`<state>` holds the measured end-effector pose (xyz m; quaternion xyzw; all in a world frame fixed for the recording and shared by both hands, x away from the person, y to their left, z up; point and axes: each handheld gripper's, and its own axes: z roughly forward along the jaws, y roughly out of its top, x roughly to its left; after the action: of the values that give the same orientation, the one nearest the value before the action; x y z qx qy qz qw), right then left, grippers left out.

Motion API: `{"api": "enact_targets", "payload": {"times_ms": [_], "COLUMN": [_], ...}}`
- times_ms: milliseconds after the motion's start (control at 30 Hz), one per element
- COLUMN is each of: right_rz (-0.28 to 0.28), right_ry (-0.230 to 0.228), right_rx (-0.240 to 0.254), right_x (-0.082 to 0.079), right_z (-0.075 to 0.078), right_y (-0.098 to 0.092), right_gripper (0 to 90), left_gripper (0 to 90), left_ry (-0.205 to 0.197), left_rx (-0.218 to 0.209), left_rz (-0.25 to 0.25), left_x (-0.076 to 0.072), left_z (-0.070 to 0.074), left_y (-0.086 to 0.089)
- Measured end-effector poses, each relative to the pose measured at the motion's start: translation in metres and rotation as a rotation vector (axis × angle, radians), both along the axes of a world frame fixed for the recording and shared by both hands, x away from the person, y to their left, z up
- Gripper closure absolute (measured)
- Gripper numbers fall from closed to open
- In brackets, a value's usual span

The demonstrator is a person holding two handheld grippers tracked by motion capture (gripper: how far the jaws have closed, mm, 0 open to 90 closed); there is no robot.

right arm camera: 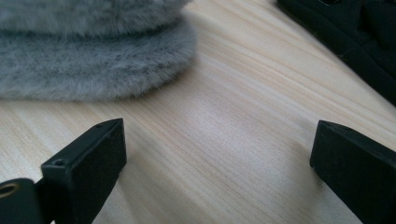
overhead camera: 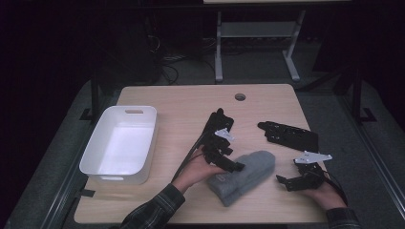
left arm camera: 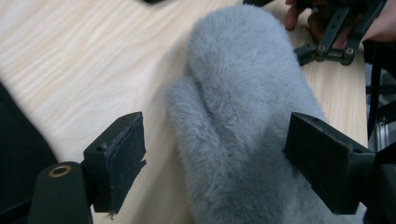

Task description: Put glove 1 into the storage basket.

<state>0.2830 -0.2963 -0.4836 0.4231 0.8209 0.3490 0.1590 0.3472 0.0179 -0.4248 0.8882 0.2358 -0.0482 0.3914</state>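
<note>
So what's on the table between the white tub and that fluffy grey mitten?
The left gripper and its hand; otherwise bare wood, in the high view, between tub and mitten.

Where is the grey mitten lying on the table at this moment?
In the high view the grey mitten lies on the table's near edge, right of centre, between the left gripper and the right gripper.

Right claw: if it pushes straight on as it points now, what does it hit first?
Probably the grey mitten: the open right claw aims over bare table toward its edge, though depth is unclear.
</note>
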Motion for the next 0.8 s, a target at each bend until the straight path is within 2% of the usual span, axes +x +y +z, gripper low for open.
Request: {"api": "enact_targets", "payload": {"times_ms": [100, 167, 500, 800], "right_rz": [-0.001, 0.0, 0.0, 0.0], "right_ry": [0.001, 0.001, 0.0, 0.0], "right_rx": [0.001, 0.0, 0.0, -0.001], "right_x": [0.0, 0.0, 0.0, 0.0], "right_z": [0.0, 0.0, 0.0, 0.0], "right_y": [0.0, 0.0, 0.0, 0.0], "right_gripper": [3.4, 3.4, 3.4, 3.4], "left_gripper": [16.9, 14.5, 12.3, 12.4], "left_ry": [-0.004, -0.021, -0.007, 0.027], "left_rx": [0.013, 0.042, 0.129, 0.153], "left_rz": [-0.012, -0.016, -0.077, -0.093], "left_x": [-0.004, -0.007, -0.016, -0.017], "left_z": [-0.002, -0.005, -0.024, -0.034], "left_y": [-0.006, -0.011, -0.029, -0.035]}}
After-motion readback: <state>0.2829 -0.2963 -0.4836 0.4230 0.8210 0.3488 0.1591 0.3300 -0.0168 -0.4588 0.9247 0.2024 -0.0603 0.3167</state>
